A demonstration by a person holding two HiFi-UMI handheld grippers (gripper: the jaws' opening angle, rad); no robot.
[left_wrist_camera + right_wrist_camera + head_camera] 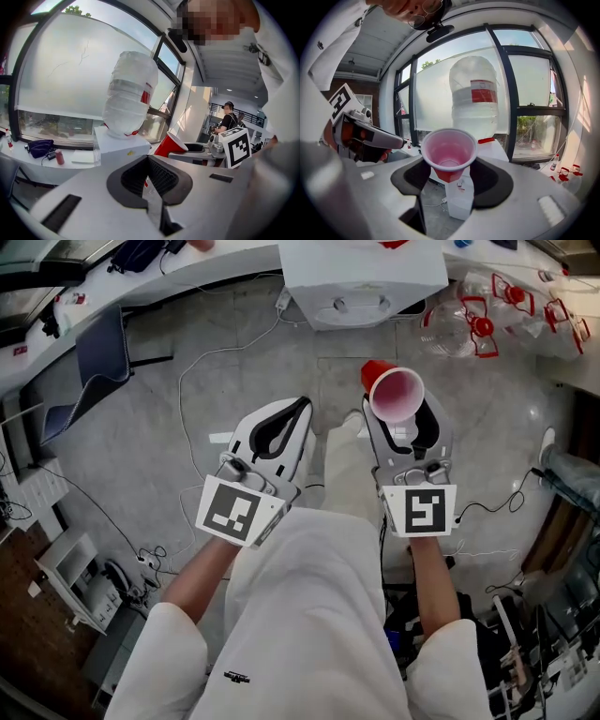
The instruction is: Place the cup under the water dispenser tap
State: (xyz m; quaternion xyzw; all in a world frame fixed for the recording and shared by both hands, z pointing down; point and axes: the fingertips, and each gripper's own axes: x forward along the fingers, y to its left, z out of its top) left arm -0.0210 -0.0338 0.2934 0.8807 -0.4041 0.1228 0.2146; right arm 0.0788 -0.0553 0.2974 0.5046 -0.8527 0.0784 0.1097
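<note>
Cup (396,395) is red plastic and sits between the jaws of the right hand-held gripper (405,418). The jaws stand fairly wide and are closed on its lower body, so it's carried in the air, not set down anywhere. In the right gripper view the cup (449,152) shows its open mouth to the camera w/ the base pointing away. Its long axis is therefore tipped, w/ the rim up and back toward the person and the base toward the water dispenser (459,201). The dispenser, w/ its big bottle (474,93) on top, lies straight ahead along the line of the right hand-held gripper (451,169), almost centred between the jaws. It's well apart, w/ bare floor (225,381) between, and in the head view it is at the top edge (361,277), a bit left of the cup. The tap itself is too small to pick out for sure. There may be small red bits on the front face, approx below the cup's base in the right gripper view. The left hand-held gripper (302,407) is just beside the right at about the same reach, w/ jaw tips together and nothing in them, and its own view (149,161) shows the same. The right side is thus the one that matters. My read: the move ahead is a straight carry fwd, w/ the cup brought upright before it goes under the tap.
</note>
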